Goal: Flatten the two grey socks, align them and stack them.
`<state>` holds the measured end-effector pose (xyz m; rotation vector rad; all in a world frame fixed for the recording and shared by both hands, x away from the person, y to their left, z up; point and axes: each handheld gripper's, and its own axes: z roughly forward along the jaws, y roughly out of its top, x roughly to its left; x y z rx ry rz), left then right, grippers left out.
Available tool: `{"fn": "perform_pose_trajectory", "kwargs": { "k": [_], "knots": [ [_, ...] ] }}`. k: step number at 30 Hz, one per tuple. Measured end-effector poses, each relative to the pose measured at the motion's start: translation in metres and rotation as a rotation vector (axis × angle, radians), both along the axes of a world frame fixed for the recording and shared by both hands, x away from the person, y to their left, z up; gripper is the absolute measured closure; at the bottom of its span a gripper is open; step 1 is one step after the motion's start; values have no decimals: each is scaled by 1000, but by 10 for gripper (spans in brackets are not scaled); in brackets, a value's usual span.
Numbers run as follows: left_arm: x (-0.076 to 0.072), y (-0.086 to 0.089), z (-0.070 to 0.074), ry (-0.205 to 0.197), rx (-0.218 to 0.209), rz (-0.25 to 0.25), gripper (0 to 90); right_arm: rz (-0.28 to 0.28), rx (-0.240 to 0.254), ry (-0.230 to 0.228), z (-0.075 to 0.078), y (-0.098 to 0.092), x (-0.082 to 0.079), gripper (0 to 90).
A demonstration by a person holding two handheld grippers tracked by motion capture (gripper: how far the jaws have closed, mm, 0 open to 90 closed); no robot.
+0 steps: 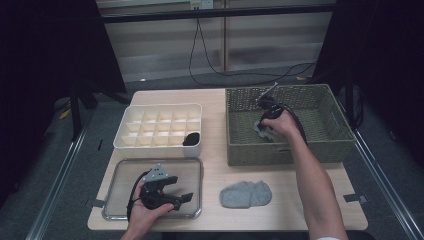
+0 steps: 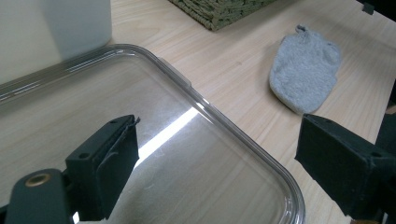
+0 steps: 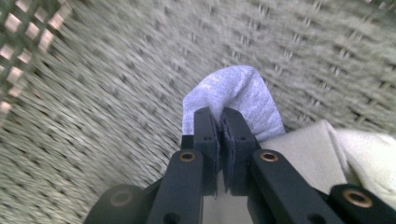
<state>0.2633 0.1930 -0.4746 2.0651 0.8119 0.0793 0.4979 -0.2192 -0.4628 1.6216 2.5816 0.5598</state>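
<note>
The right gripper [image 3: 218,122] has its jaws clenched on a fold of pale grey knitted sock [image 3: 236,93] inside the green woven basket [image 1: 240,150]. Lift straight up, keeping cream cloth [image 3: 308,144] beside the jaws clear. The left gripper [image 2: 217,163] hangs released above the clear plastic tray [image 2: 243,140].

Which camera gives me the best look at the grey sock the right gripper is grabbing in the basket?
The right gripper view: the right gripper is shut on a fold of the light grey sock, close up, though slightly blurred. In the high view the sock is a small grey patch inside the basket, mostly covered by the hand. The left gripper view looks elsewhere.
</note>
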Motion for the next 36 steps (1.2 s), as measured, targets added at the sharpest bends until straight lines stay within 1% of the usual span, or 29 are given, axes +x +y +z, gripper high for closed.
{"fn": "perform_pose_trajectory", "kwargs": {
  "k": [1, 3, 4, 6, 7, 8, 9, 10, 11, 12, 13, 16, 19, 20, 22, 23, 24, 26, 28, 36],
  "knots": [
    [0, 0, 0, 6, -13, -2, 129, -13, 47, -35, 5, -2, -1, 862],
    [0, 0, 1, 2, -12, -1, 129, -11, 96, -74, 10, -5, -3, 862],
    [0, 0, 1, 2, -12, -1, 129, -19, 123, -86, 13, -5, -4, 862],
    [1, -2, 0, 3, -9, -5, 129, -14, 169, -113, 17, -7, -7, 862],
    [1, -2, 0, 3, -9, -5, 129, -14, 169, -113, 17, -7, -7, 862],
    [1, -3, 0, 4, -9, -6, 129, -22, 196, -124, 20, -8, -8, 862],
    [1, -4, 0, 2, -9, -8, 129, -19, 215, -145, 22, -9, -9, 862],
    [1, -5, 0, 1, -9, -12, 129, -15, 256, -164, 26, -12, -10, 861],
    [1, -6, 0, 3, -8, -15, 129, -18, 263, -174, 28, -13, -11, 861],
    [1, -6, 0, 3, -8, -15, 129, -18, 263, -174, 28, -13, -11, 861],
    [1, -7, 0, 1, -9, -18, 128, -20, 285, -198, 31, -16, -13, 860],
    [1, -7, 1, 1, -10, -17, 129, -31, 329, -232, 38, -20, -16, 860],
    [1, -8, 0, 0, -3, -16, 129, -46, 387, -253, 45, -23, -19, 860],
    [1, -9, 0, 4, -5, -16, 129, -46, 387, -253, 45, -23, -19, 860],
    [1, -11, 1, 1, 3, -24, 129, -47, 416, -280, 54, -23, -24, 860],
    [1, -11, 1, 1, 3, -24, 129, -47, 416, -280, 54, -23, -24, 860],
    [1, -12, 1, -4, 7, -33, 129, -38, 430, -297, 58, -21, -27, 861],
    [0, -13, 0, -2, 6, -38, 129, -29, 452, -311, 62, -21, -31, 861],
    [0, -13, 1, -5, 16, -39, 129, -22, 466, -324, 66, -21, -33, 861],
    [-2, -13, 1, -9, 12, -33, 129, -18, 510, -362, 73, -26, -44, 861]
  ]
}}
